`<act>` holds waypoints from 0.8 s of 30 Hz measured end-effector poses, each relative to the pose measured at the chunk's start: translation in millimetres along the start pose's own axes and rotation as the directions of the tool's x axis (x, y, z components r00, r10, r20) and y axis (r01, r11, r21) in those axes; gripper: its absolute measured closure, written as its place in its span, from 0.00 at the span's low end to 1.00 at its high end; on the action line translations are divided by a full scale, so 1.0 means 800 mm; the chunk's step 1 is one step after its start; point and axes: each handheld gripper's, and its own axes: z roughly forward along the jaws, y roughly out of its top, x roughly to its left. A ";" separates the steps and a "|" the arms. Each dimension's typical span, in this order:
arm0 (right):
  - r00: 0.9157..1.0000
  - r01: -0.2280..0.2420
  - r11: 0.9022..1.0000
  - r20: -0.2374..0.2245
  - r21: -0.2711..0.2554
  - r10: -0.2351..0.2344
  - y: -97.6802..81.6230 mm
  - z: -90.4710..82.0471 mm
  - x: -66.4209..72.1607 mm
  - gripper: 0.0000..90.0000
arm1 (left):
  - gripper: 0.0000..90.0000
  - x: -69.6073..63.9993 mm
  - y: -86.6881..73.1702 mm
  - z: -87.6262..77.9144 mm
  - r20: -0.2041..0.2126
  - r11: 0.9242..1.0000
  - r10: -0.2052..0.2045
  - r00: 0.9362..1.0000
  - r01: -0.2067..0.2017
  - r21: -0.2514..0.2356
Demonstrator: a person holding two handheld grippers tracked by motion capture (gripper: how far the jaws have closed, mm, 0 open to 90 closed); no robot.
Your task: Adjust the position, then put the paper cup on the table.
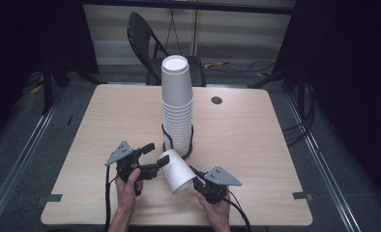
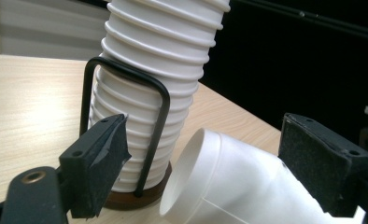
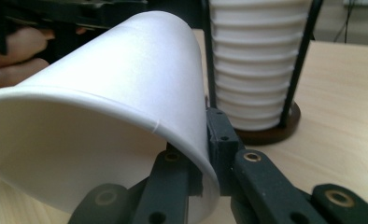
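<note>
Right gripper: its two black jaws are pinched tight on the rim of a white paper cup, one jaw inside the mouth and one outside, as the right gripper view shows close up.

Left gripper: jaws apart, one at each side of the cup's closed end; in the left gripper view one pad sits against the cup's flank while the other pad stands clear of it. No grip by this gripper.

Held cup: lying on its side just above the table, wide mouth turned toward the person, narrow base pointing at the stack. It hangs between the two grippers, near the front edge of the table.

Hands: the left hand and the right hand come in from the bottom of the high view, each wrapped around its gripper's body, a cable trailing back from each.

Cup stack: a tall column of nested white cups, bases up, standing just behind the held cup, with ribbed rims showing down its length.

Holder: a black wire frame that rises along the lower part of the stack from a round brown base.

Table: pale wood grain, with a small dark round insert toward the far right.

Background: a black folding chair behind the far edge, on a grey floor.
</note>
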 end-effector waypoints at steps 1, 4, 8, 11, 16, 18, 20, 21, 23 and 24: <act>1.000 -0.001 1.000 -0.001 0.006 0.001 0.000 0.000 -0.001 0.96 | 0.17 -0.001 -0.001 0.000 0.002 1.000 0.003 1.000 -0.003 0.002; 1.000 -0.003 0.999 -0.004 0.034 0.003 0.001 -0.002 -0.005 0.96 | 0.17 -0.004 -0.002 -0.001 -0.011 0.998 0.064 0.998 -0.064 0.021; 1.000 -0.009 0.998 -0.024 0.058 0.010 0.003 -0.006 -0.012 0.96 | 0.17 -0.014 -0.001 0.000 -0.016 0.980 0.184 0.983 -0.182 0.082; 0.999 -0.017 0.997 -0.035 0.076 0.020 0.004 -0.007 -0.016 0.96 | 0.17 -0.017 -0.001 0.000 -0.020 0.972 0.217 0.976 -0.214 0.095; 0.998 -0.016 0.994 -0.058 0.110 0.022 0.007 -0.010 -0.022 0.96 | 0.17 -0.021 -0.003 -0.001 0.024 0.959 0.261 0.965 -0.262 0.105; 0.997 -0.020 0.993 -0.069 0.118 0.028 0.007 -0.010 -0.025 0.96 | 0.17 -0.021 -0.005 -0.002 0.047 0.956 0.263 0.964 -0.267 0.118; 0.996 -0.026 0.992 -0.077 0.126 0.036 0.009 -0.011 -0.028 0.96 | 0.17 -0.022 -0.008 -0.005 0.047 0.950 0.282 0.958 -0.286 0.127; 0.996 -0.024 0.991 -0.080 0.134 0.035 0.009 -0.012 -0.028 0.96 | 0.17 -0.023 -0.009 -0.006 0.060 0.948 0.284 0.957 -0.290 0.133; 0.995 -0.016 0.989 -0.095 0.147 0.030 0.011 -0.014 -0.029 0.96 | 0.17 -0.026 -0.012 -0.007 0.071 0.937 0.311 0.948 -0.318 0.142; 0.994 -0.015 0.987 -0.104 0.157 0.032 0.011 -0.015 -0.030 0.96 | 0.17 -0.028 -0.014 -0.007 0.070 0.933 0.321 0.945 -0.328 0.150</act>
